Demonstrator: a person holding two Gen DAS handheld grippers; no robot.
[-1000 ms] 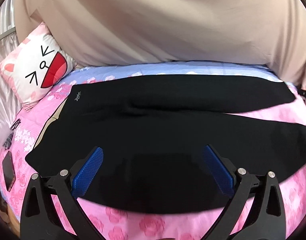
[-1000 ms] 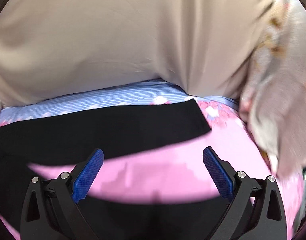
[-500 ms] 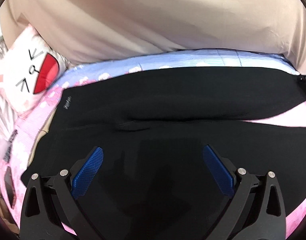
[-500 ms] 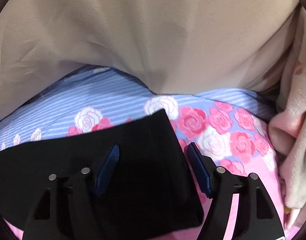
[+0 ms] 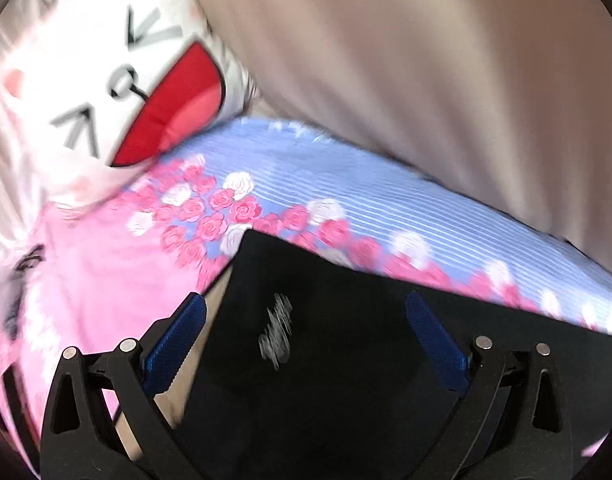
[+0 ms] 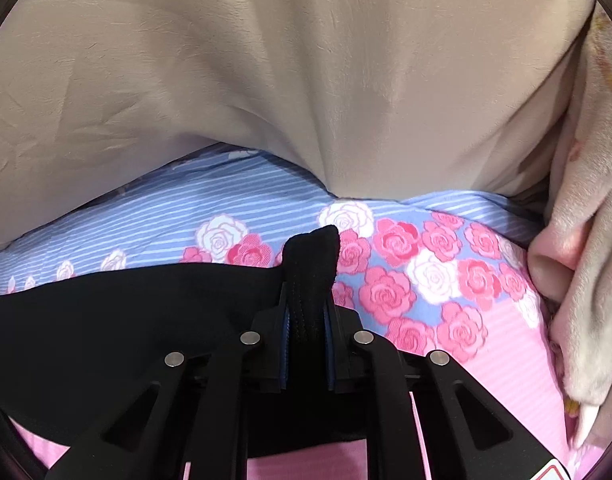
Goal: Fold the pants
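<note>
With the right gripper (image 6: 307, 312) just closed, pinching the pants (image 6: 126, 320) hem, the left gripper (image 5: 306, 334), spread over the waistband, needed an equally firm pinch.

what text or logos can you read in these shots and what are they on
No words can be read in either view.
Small white script logo on the black pants, near their corner: too blurred to read.
Red-edged sign on the right gripper, at the bottom corner of its view: cut off, no text shows.
Pillow: a drawn cartoon face only, no words.
</note>
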